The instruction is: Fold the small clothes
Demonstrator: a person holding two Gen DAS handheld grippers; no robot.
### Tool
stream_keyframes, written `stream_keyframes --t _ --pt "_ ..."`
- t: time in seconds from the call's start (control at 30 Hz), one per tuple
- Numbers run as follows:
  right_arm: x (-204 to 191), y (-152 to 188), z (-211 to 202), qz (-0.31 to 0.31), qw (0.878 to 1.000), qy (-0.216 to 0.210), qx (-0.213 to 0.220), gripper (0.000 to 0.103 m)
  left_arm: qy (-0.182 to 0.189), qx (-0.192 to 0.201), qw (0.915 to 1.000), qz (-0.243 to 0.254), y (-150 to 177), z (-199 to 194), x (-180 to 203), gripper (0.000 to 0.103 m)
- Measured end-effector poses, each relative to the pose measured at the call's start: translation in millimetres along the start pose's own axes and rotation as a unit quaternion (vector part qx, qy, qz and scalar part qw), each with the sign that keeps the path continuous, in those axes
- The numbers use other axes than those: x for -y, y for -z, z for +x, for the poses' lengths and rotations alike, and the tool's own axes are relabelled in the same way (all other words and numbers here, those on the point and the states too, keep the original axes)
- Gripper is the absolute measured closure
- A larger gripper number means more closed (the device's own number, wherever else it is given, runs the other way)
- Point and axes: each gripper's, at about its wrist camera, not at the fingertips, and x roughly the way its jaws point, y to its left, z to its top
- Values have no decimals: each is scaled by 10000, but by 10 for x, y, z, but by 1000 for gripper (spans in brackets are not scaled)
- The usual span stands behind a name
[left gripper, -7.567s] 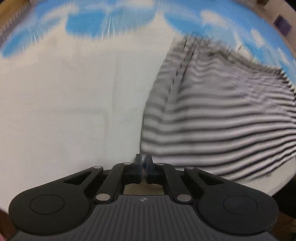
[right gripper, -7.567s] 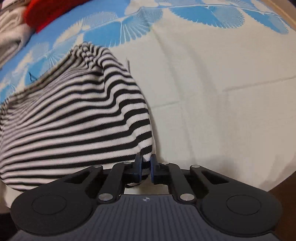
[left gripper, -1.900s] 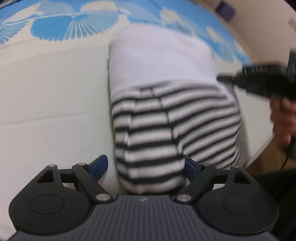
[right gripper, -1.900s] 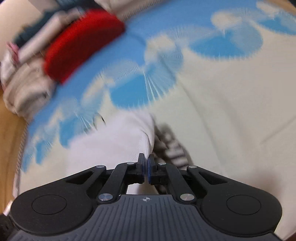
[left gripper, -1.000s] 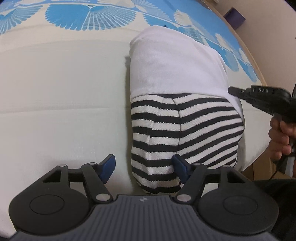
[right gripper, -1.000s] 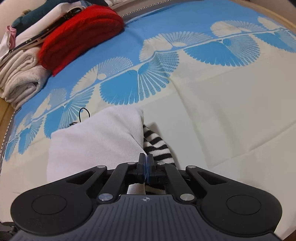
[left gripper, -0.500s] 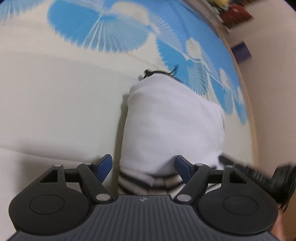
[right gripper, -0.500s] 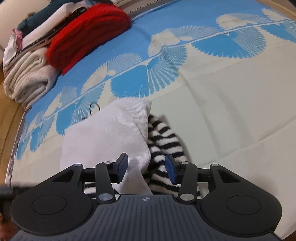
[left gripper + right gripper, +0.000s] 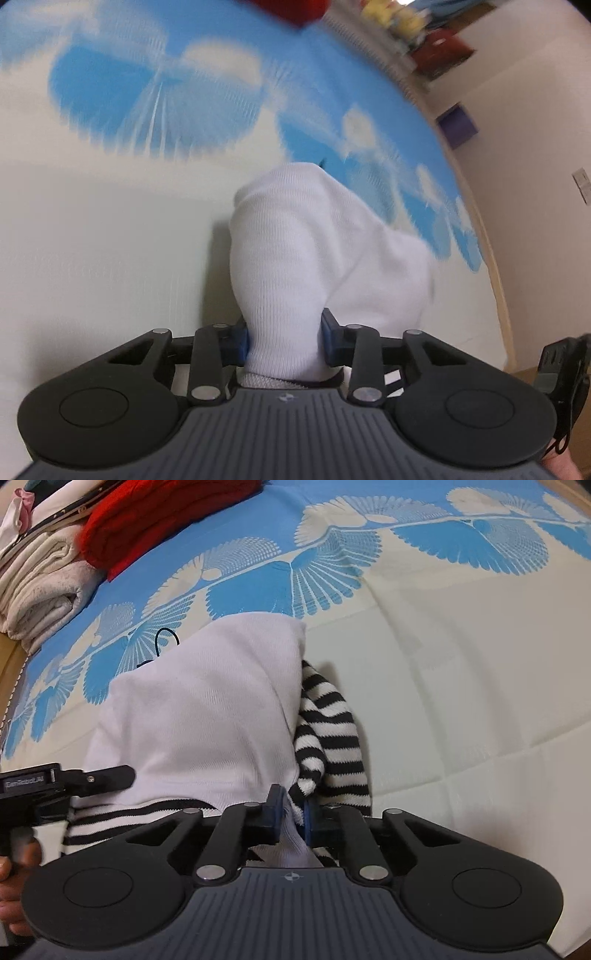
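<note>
A small folded garment, white (image 9: pixel 207 716) with black-and-white striped parts (image 9: pixel 328 731), lies on the bed cover near the front edge. In the left wrist view its white fabric (image 9: pixel 314 258) bulges up between the blue pads. My left gripper (image 9: pixel 284 339) is shut on a thick fold of the garment's near end. My right gripper (image 9: pixel 291 816) is shut on a thin white fold of the garment, beside the striped sleeve. The left gripper's body (image 9: pixel 55 779) shows at the left of the right wrist view.
The bed cover (image 9: pixel 461 646) is cream with blue fan patterns. A red knit (image 9: pixel 155 524) and folded cream and white clothes (image 9: pixel 40 587) are stacked at the far left. A thin black cord (image 9: pixel 166 642) lies behind the garment. The bed's edge (image 9: pixel 498 277) runs at the right.
Both grippers were open around the garment half a second ago and have now closed on it. The left gripper has pushed further forward over the striped end.
</note>
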Motion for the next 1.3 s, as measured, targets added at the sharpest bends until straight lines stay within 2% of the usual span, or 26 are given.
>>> stream_keyframes --t 0.1,0.17,0.2,0.23,0.3,0.33,0.4,0.47,0.53,0.57,0.6,0.67,0.7,0.8,0.87,1.0,1.1,1.17,1.23,1.3 --pt "-140 -111 -6 140 9992 -243 302 96 -347 570 9966 477 -186 -264 61 63" --pt "-303 -181 3 127 9976 -417 537 97 -549 813 9936 553 -293 -386 1 52" --pt "-390 -210 19 111 9969 -475 622 97 -670 922 9921 523 -343 -434 -54 43" --pt "-480 -236 49 85 9963 -502 687 97 -862 1056 9895 486 -383 -485 -121 39" --pt "-640 -262 125 12 9960 -488 755 97 -1240 1272 9829 494 -434 -613 -238 39" --pt "-707 -272 173 -37 9962 -442 747 97 -1278 1233 9829 490 -450 -682 -294 39" --pt "-801 -292 267 -119 9971 -261 711 97 -1054 992 9883 479 -470 -749 -358 39" --pt "-811 -323 344 -134 9978 35 644 97 -776 635 9933 575 -433 -754 -380 39" --pt "-758 -347 386 39 9983 91 575 97 -692 233 9943 770 -382 -684 -371 39" --pt "-765 -361 387 25 9982 126 589 97 -731 -33 9929 934 -337 -604 -382 39" --pt "-772 -363 382 -13 9980 157 612 97 -921 -308 9888 1130 -246 -513 -411 39" --pt "-795 -350 376 -53 9978 185 629 97 -1332 -580 9805 1323 -138 -343 -474 32" --pt "-806 -343 370 -48 9979 168 630 96 -1417 -574 9802 1261 -128 -316 -501 31" --pt "-814 -309 277 -27 9969 142 774 89 -1292 -358 9850 1084 -167 -420 -466 32" --pt "-782 -295 184 -20 9958 198 895 77 -1270 -178 9836 1266 -162 -537 -384 32" --pt "-678 -267 11 101 9950 -145 979 74 -1091 -88 9848 1347 -115 -660 -352 32" --pt "-714 -196 -29 -169 9957 -360 833 72 -1214 -197 9829 1367 -44 -628 -315 32" --pt "-754 -143 34 -357 9967 -469 563 64 -1443 -312 9788 1420 43 -572 -318 32" --pt "-803 -76 128 -608 9971 -337 298 64 -1577 -273 9768 1420 73 -542 -303 32" --pt "-841 -23 202 -786 9967 -151 147 73 -1698 -173 9756 1384 91 -585 -252 32"
